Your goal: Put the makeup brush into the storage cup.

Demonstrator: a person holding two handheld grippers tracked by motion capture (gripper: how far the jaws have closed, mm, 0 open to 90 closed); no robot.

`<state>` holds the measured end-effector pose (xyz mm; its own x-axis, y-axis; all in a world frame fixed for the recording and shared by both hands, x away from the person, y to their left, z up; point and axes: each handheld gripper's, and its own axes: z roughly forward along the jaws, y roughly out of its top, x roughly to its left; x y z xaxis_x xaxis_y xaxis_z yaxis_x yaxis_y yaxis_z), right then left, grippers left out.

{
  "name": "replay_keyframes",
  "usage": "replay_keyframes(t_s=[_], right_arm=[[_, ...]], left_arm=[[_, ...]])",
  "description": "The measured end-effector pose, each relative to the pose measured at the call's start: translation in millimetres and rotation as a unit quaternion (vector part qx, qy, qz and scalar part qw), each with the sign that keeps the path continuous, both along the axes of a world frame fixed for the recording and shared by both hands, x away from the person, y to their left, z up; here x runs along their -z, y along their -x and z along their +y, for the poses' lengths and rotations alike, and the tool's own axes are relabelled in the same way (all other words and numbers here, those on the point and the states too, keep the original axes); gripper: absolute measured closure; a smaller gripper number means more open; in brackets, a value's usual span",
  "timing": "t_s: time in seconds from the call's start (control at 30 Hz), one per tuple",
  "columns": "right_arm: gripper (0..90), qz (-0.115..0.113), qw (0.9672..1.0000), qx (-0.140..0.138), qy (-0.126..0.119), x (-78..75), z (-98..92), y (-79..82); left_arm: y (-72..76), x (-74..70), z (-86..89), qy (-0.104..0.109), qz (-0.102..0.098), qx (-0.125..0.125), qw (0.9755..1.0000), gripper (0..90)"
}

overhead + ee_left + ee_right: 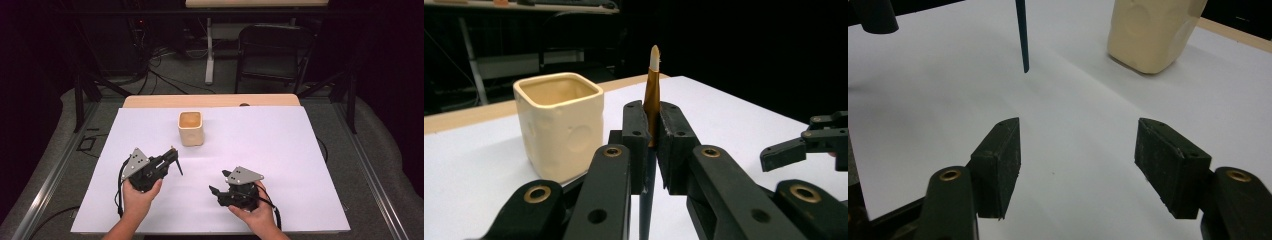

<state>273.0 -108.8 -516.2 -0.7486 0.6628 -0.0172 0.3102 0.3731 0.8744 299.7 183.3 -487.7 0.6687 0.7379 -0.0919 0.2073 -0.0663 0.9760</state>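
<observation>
Clamped in the left gripper (651, 145): a thin paintbrush with a dark handle, a gold metal collar and a pale tip (652, 95). Held upright in the left gripper view, collar and tip rising above the shut jaws, dark handle running down below them. In the high view, seen above the near-left part of the white-covered tabletop (280, 150), the left gripper (170, 159) pointing toward the far right with the brush slanting across its tips. In the right gripper view, the handle's pointed end (1021, 35) hanging down over the white cover, whether touching it or just above cannot be told.

Standing near the middle of the far edge: a cream, square-sided ceramic cup (191, 128), open top up, just beyond the left gripper and apart from it.

Released and holding nothing: the right gripper (216, 194), over the near-right part of the tabletop, jaws spread wide in its own view (1078, 150) with bare white cover between them, pointing toward the left hand.
</observation>
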Motion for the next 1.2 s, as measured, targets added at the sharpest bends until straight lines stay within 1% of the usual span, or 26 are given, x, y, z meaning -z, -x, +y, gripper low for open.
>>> replay_keyframes(t_s=[0.07, 0.2, 0.27, 0.43, 0.6, 0.67, 0.83, 0.9, 1.07, 1.2], right_arm=[[34.5, -0.001, 1.0, 0.0, -0.001, 0.3, 0.0, 0.1], [34.5, -0.001, 1.0, 0.002, -0.004, 0.5, -0.7, 0.0], [34.5, -0.001, 1.0, 0.002, -0.005, 0.8, -0.6, 0.2], [34.1, 0.0, 1.0, 0.003, -0.003, 2.3, 0.3, 0.6], [33.6, -0.002, 1.0, 0.004, -0.005, 3.8, 0.4, 0.3], [33.3, -0.002, 1.0, 0.005, -0.005, 4.1, 0.3, 0.2], [33.0, -0.004, 0.9999, 0.008, -0.007, 5.6, 0.3, -0.7], [33.0, -0.003, 0.9999, 0.009, -0.006, 6.2, -0.2, -1.0], [32.5, -0.004, 0.9999, 0.011, -0.009, 7.2, -1.4, -1.7], [32.4, -0.004, 0.9999, 0.012, -0.011, 8.4, -2.1, -2.2]], left_arm=[[-0.5, -0.4, 0.6, -0.004, -0.006, 0.001, 1.0, 83.1], [-1.7, -1.5, 0.9, -0.004, -0.015, 0.002, 0.9999, 83.1], [-2.8, -2.3, 1.8, -0.006, -0.016, 0.002, 0.9999, 83.1], [-5.4, -3.9, 2.4, -0.004, -0.012, 0.006, 0.9999, 83.4], [-8.7, -4.2, 3.5, 0.01, -0.006, 0.01, 0.9999, 83.4], [-10.3, -4.2, 4.3, 0.016, -0.001, 0.012, 0.9998, 83.5], [-13.5, -3.1, 6.3, 0.015, 0.002, 0.004, 0.9999, 83.5], [-15.3, -2.8, 7.5, 0.02, 0.0, 0.002, 0.9998, 83.5], [-19.9, -2.4, 10.4, 0.029, 0.002, -0.002, 0.9996, 83.4], [-22.4, -2.9, 12.4, 0.026, 0.002, -0.004, 0.9997, 83.5]])
